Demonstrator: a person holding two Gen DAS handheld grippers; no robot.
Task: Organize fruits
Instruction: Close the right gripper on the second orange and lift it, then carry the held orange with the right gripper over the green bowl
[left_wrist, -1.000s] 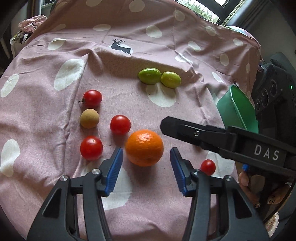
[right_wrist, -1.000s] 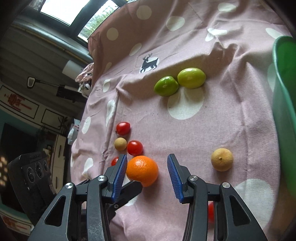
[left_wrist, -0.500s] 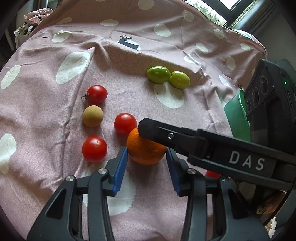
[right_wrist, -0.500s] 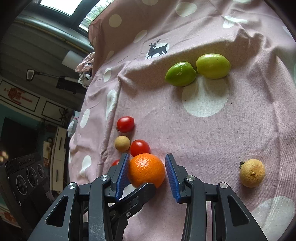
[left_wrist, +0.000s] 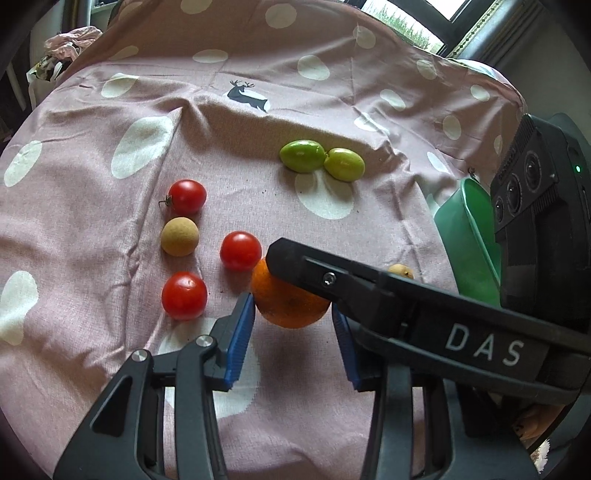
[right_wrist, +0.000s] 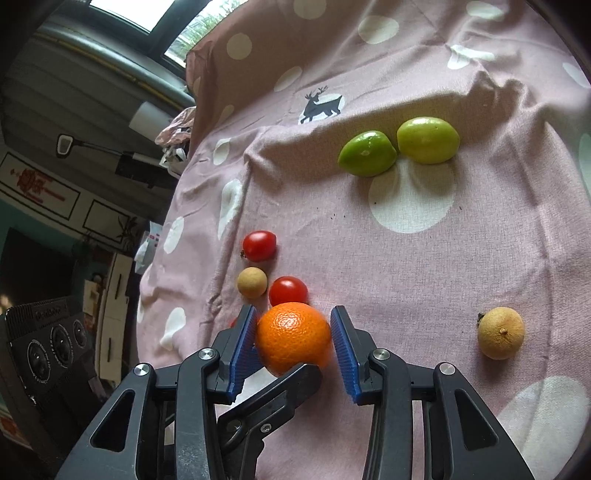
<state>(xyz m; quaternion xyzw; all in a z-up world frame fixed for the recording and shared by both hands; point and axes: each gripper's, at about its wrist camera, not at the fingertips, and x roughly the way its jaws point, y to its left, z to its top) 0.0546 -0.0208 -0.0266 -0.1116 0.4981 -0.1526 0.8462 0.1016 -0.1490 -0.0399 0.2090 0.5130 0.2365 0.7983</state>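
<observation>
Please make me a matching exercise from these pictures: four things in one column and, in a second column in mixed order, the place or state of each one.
Things:
1. orange
2. green fruits
3. green bowl
4. deer

Places or states:
A. lying side by side, touching each other
B. printed on the cloth
C. between two blue pads
D. at the right edge of the cloth in the left wrist view

Pairs: 1-C, 2-A, 3-D, 4-B

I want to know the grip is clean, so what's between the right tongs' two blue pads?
Only the orange sits between the right tongs, its sides meeting both blue pads. The right wrist view shows this; the nearest tomato stays just beyond.
</observation>
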